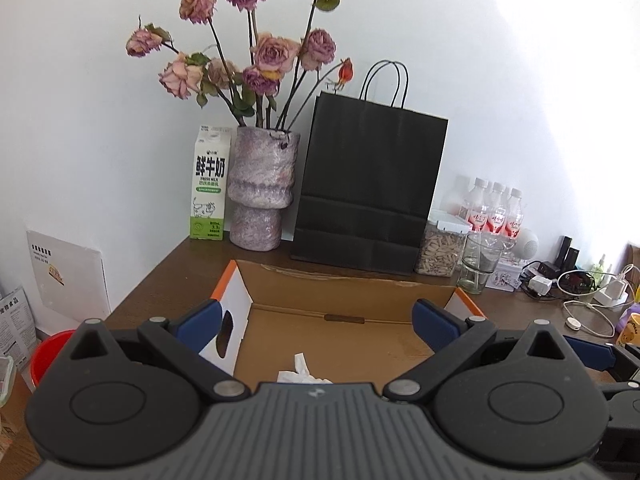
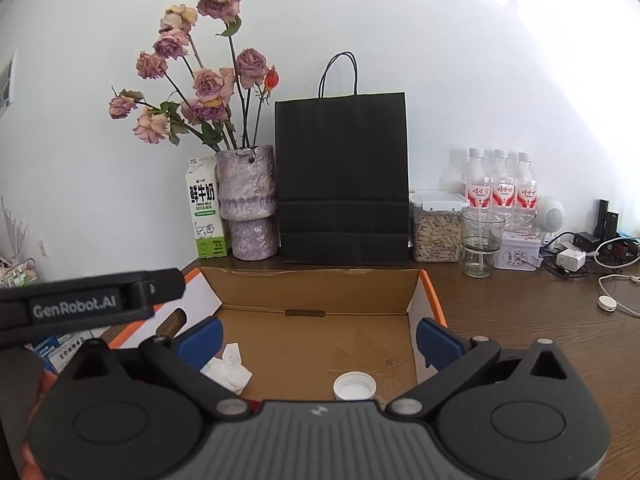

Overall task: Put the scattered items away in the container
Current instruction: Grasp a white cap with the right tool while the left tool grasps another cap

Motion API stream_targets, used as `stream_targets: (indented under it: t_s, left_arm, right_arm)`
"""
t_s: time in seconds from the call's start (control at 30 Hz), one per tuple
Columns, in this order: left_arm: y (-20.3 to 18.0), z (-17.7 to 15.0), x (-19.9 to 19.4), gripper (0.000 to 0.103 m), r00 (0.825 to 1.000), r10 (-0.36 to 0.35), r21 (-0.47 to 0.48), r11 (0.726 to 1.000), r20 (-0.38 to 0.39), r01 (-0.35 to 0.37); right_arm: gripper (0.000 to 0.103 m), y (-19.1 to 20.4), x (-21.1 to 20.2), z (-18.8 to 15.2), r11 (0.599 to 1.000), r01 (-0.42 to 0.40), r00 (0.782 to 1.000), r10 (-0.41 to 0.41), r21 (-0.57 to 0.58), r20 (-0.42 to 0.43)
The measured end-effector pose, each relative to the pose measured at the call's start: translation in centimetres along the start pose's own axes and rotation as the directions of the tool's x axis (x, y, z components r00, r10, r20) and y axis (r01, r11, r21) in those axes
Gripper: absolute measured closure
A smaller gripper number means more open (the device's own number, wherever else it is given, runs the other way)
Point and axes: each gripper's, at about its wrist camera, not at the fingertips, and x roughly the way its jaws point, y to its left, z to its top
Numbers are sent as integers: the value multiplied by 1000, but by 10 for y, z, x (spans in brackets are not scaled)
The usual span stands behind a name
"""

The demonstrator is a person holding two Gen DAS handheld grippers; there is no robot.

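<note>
An open cardboard box (image 1: 344, 288) (image 2: 312, 286) with orange-edged white side flaps sits on the brown table. Inside lie a crumpled white tissue (image 1: 302, 372) (image 2: 228, 372) and a white bottle cap (image 2: 355, 386). My left gripper (image 1: 318, 326) hovers over the box's near side, open, nothing between its blue pads. My right gripper (image 2: 320, 340) also stands open above the box, the cap just below and between its fingers. The left gripper's black body (image 2: 92, 300) shows at the left of the right wrist view.
Behind the box stand a milk carton (image 1: 209, 188), a vase of dried roses (image 1: 262, 188), a black paper bag (image 1: 368, 188), a seed jar (image 1: 440, 250), a glass (image 1: 480, 262) and water bottles (image 1: 496, 212). Chargers and cables (image 1: 576, 292) lie at the right. A red tub (image 1: 50, 354) is off the table's left.
</note>
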Motion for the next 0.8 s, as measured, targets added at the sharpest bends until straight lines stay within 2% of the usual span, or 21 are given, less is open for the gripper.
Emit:
stream_targets:
  t_s: [0.33,0.63,0.8]
  left_arm:
    - [15,-15,-62,0,1000,-19,26,999,1,19]
    - [34,-55,-116,0,1000,3,25,1000,-1,-3]
    - [40,-86,-134,0,998,35,53,998,-59,-32]
  right_arm:
    - [0,-2,-64,-17,1000,-10,1000,11,-20,25]
    - [0,-1,-112,-62,999,-25,999,24,-42,-28]
    - [0,-3,-134,-94,999,-25,998,23,-33,-66]
